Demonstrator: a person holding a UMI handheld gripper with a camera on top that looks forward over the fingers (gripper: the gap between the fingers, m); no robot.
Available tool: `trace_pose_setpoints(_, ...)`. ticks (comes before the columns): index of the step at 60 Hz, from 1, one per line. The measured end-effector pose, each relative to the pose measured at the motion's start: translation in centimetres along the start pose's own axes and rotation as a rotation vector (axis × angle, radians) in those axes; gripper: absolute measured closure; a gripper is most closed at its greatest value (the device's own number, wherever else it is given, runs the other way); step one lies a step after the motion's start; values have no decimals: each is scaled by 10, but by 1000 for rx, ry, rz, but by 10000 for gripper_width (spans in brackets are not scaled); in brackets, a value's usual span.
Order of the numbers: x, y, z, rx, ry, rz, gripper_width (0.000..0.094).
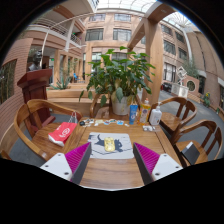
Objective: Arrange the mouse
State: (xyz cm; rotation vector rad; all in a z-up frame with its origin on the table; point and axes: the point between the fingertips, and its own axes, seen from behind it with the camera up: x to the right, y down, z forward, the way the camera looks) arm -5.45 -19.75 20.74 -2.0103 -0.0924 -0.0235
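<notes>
- Gripper view: the claw (112,160) hangs above a round wooden table (110,175), its two fingers spread wide with nothing between the pads (77,156); only bare wood and the near edge of a mat show in the gap.
- The mat (112,147) is a grey rectangle at the centre of the frame, just ahead of the fingers, lying flat on the table.
- A small yellowish thing (109,145) sits on the mat, near its middle; it may be the mouse, but it is too small to tell for sure.
- Left of the mat, a red packet (62,132) lies on the table, tilted, well apart from the left finger.
- Behind the mat, a strip of small items (103,123) runs across the table; they cannot be told apart.
- Right of centre, a blue bottle (134,113) stands upright, with a clear bottle (155,116) just beside it to the right.
- At the upper centre a potted plant (118,80) stands at the far side of the table.
- Wooden chairs (30,120) ring the table at left and right.
- The upper frame shows a brick building (120,35) with windows.
</notes>
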Motion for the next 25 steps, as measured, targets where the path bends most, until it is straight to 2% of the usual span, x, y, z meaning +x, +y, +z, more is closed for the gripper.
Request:
trace_pose_setpoints(16,-9,11,-21,1,-20,-13,82)
trace_pose_setpoints(25,-5,16,-17,2,6,-33,79)
